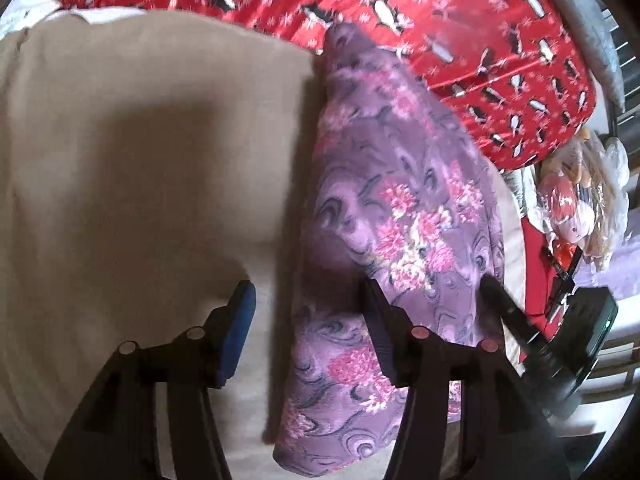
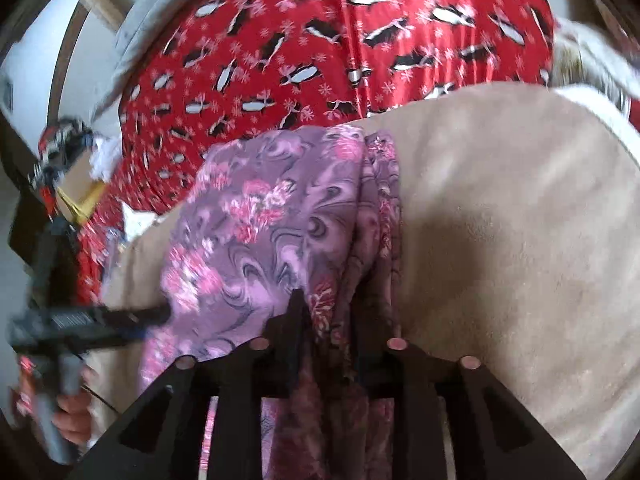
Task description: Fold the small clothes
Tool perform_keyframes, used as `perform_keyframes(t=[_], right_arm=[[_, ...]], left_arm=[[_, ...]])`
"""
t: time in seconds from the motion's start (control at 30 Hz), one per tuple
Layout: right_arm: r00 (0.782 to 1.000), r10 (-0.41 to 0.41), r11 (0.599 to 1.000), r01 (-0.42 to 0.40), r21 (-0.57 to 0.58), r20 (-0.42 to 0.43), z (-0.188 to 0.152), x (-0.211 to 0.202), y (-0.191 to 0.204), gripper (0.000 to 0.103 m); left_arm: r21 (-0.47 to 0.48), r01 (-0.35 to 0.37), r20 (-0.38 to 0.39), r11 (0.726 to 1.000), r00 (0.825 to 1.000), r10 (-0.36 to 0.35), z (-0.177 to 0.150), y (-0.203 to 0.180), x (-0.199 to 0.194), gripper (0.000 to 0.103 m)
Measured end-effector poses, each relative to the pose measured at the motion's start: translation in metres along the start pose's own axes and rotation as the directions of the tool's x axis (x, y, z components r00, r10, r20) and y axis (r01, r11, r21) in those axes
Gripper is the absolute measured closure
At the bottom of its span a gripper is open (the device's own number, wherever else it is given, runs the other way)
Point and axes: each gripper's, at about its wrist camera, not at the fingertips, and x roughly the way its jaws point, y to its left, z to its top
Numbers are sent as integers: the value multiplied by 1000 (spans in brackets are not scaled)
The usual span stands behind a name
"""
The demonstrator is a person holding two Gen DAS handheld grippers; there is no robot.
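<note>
We see a purple floral garment [image 1: 404,216] lying in a long, bunched strip on a beige blanket [image 1: 140,140], which is spread over a red cover printed with penguins [image 1: 460,20]. In the left wrist view our left gripper [image 1: 308,312] stands with its 2 fingers well apart: the blue-padded finger [image 1: 236,332] hangs over bare beige cloth, and the other finger sits at the near edge of the garment, gripping nothing. The other tool's dark tip [image 1: 500,300] rests against the garment's far side there.

In the right wrist view (blurred throughout) our right gripper [image 2: 324,320] is clamped on a gathered fold of the garment [image 2: 280,208], the cloth running down between the 2 fingers. The left gripper [image 2: 80,320] reaches in from the left edge toward the garment's side, with a hand [image 2: 72,420] below it. A cluttered heap of bagged items [image 1: 576,192] lies off the blanket's right side.
</note>
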Motion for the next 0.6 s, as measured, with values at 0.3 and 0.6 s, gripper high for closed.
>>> perform_keyframes(t=[0.3, 0.6], right_arm=[[996, 44, 999, -43, 16, -72, 59, 43, 3, 83], [998, -53, 998, 54, 19, -13, 59, 42, -27, 78]], left_arm=[[65, -79, 53, 995, 996, 75, 48, -34, 6, 50], [-6, -61, 44, 998, 997, 62, 61, -18, 33, 32]])
